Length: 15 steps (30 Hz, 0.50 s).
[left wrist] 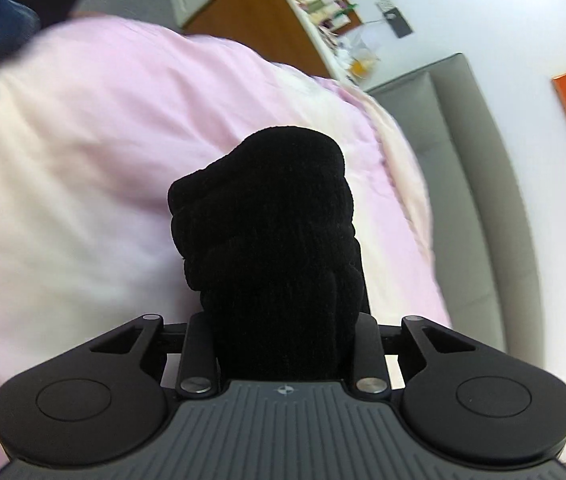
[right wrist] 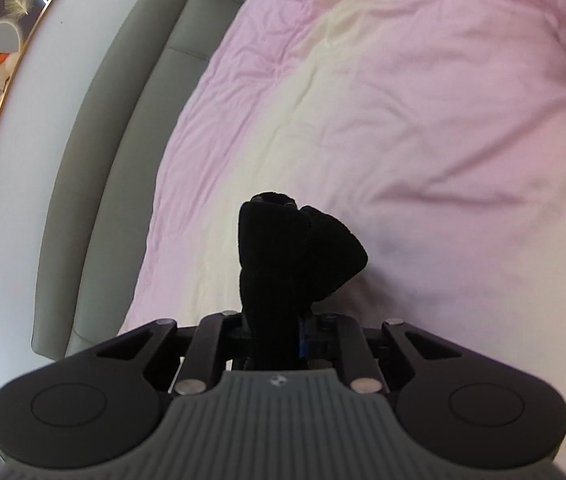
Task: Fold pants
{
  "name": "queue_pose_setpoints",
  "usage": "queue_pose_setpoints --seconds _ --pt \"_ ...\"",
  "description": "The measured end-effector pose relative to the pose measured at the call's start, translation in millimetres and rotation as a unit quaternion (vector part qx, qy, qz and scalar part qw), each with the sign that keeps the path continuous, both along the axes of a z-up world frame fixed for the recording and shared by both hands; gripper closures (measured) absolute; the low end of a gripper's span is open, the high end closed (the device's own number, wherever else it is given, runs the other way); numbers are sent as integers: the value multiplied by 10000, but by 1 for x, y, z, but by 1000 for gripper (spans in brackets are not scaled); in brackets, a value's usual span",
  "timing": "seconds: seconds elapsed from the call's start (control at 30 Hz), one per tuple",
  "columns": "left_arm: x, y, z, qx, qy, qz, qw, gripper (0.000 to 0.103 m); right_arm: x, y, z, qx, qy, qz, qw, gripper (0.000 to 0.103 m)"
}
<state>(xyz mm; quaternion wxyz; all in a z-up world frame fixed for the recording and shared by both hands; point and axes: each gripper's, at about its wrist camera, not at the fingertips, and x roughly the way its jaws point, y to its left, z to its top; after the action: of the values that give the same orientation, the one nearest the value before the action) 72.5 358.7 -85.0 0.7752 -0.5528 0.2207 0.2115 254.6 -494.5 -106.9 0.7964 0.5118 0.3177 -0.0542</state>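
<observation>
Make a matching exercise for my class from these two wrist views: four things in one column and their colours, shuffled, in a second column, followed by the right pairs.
Things:
1. bedspread
2. fabric bunched in the left tongs
3. headboard
4. cabinet side

Colours:
A. grey
B. brown
C. pink and cream
D. black

Pairs: 1-C, 2-D, 3-A, 4-B
</observation>
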Motion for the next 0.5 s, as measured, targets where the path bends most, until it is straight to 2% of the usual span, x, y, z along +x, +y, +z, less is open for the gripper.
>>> queue_pose_setpoints --seconds 0.07,0.13,0.23,0.3,0.4,0.5 --pt "-8 9 -15 81 359 -119 9992 68 -19 11 -23 -101 294 129 9994 91" --pt "-11 9 -32 24 536 -112 9985 64 -29 14 -56 -296 576 115 9978 89" --pt "-7 4 -31 -35 705 146 9974 56 -39 8 -89 -14 89 53 9999 89" --pt "3 -1 -17 125 972 165 9951 51 -37 8 -87 20 75 29 10000 87" --pt "-8 -1 3 140 1196 147 9926 48 -37 10 -76 -50 51 -42 10000 71" --pt "-14 -5 18 46 1247 151 9921 48 -38 9 -77 -7 44 -101 9999 69"
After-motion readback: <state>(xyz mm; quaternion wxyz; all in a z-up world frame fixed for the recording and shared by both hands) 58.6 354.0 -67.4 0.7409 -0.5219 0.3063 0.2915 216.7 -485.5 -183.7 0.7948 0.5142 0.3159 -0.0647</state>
